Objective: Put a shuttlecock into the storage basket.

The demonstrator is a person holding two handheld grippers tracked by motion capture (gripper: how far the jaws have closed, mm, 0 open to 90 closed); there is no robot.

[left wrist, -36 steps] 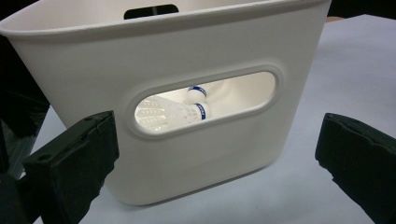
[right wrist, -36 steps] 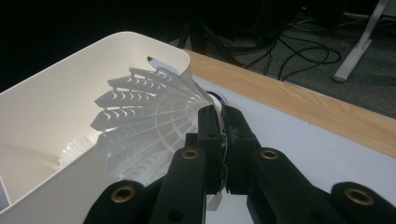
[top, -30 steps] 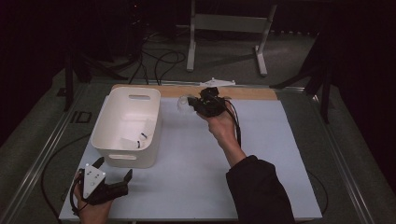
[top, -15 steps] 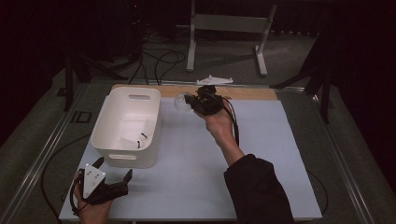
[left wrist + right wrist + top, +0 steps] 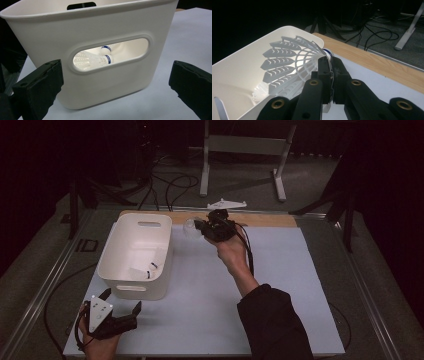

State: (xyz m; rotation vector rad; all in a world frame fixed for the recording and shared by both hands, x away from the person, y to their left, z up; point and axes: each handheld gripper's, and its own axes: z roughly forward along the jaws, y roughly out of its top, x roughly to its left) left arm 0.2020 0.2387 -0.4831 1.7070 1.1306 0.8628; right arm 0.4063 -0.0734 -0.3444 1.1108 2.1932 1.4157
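Right tool (image 5: 331, 75) clenched on shuttlecock (image 5: 287, 67), held just beside white bin (image 5: 135, 255), above counter (image 5: 280, 285). Left tool (image 5: 117, 82) released, jaws wide, facing bin wall; two shuttlecocks (image 5: 92, 60) inside.

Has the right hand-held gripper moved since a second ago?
Yes, slightly: the right hand-held gripper with its shuttlecock has edged left, toward the bin.

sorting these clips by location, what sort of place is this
Most likely a lab or studio set up for recording, not a home. A white mat covers the table, loose cables trail over the dark floor beyond it, and a metal stand's feet rise behind. A white bin holds shuttlecocks.
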